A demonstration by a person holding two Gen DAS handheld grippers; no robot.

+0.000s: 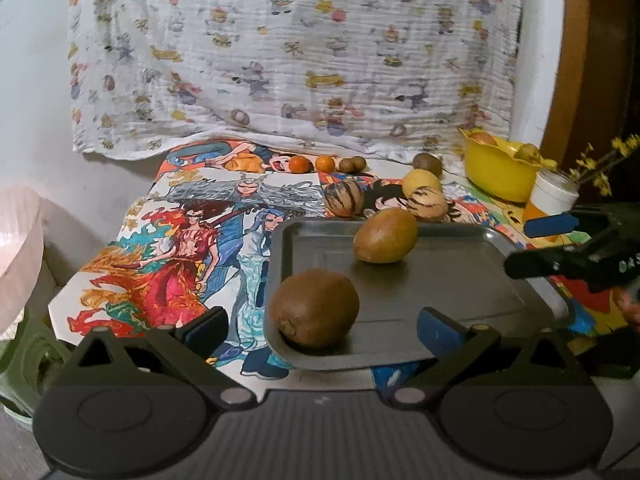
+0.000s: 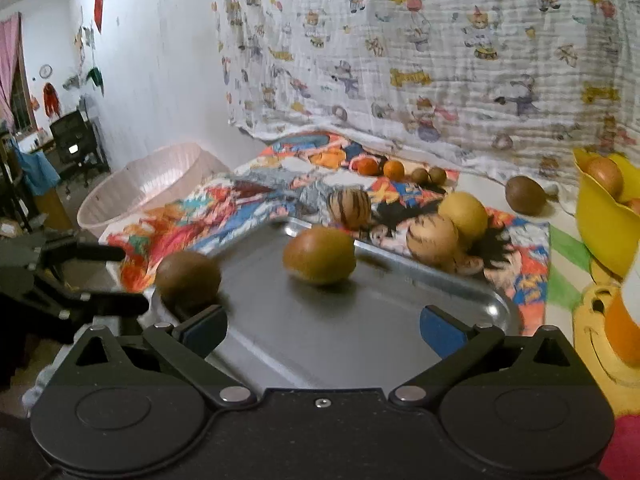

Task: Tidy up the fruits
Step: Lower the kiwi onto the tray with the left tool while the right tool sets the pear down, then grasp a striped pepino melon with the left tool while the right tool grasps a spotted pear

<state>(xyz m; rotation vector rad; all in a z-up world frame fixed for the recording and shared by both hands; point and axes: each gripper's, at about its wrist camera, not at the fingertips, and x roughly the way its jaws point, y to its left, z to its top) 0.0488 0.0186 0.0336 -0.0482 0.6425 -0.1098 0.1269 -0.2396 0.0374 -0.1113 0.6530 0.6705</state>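
A metal tray lies on the cartoon-print cloth. On it sit a brown kiwi at the near left corner and a greenish kiwi near the far rim. My left gripper is open and empty, just in front of the brown kiwi. My right gripper is open and empty over the tray's near side; it also shows at the right edge of the left wrist view. Behind the tray lie two striped melons, a yellow fruit, another kiwi, two small oranges and two small brown fruits.
A yellow bowl holding fruit stands at the back right, with a white-and-orange jar beside it. A pink basket sits left of the table. A patterned sheet hangs behind. A yellow plush toy lies at right.
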